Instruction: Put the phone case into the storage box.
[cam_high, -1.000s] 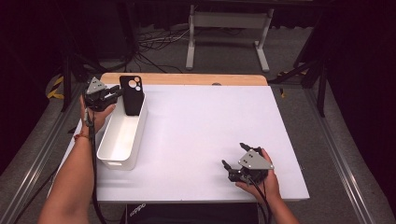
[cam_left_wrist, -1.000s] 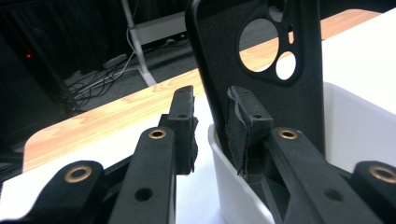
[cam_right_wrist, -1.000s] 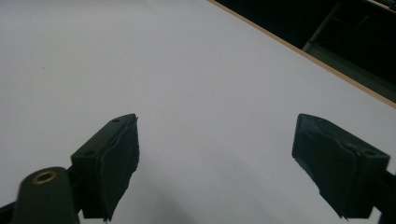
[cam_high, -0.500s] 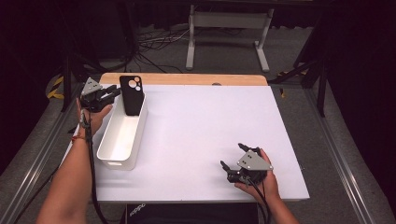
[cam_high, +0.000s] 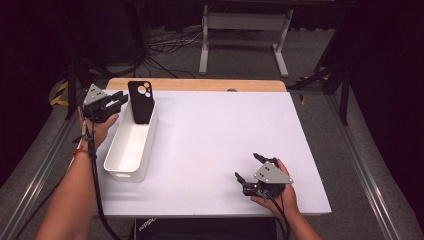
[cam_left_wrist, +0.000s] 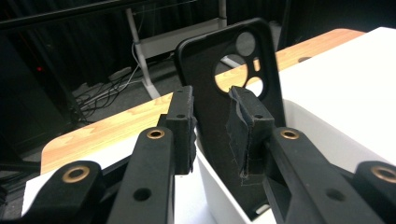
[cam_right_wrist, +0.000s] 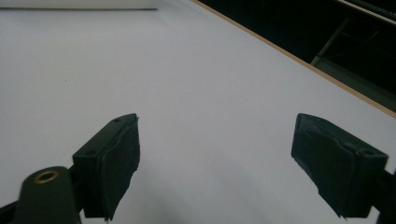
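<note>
One black phone case stands on end in the white bin near the table's far left corner. Just left of it, the left gripper has its jaws released. Leaning steeply, the case could topple if nudged. The right gripper rests open near the front edge.

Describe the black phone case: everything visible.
The phone case is matte black, soft-looking, with round camera cutouts near its top. It stands upright, slightly tilted, in the far end of the white bin, its lower end inside and its top above the rim. The left gripper sits beside it, fingers slightly apart; whether they touch it is unclear.
</note>
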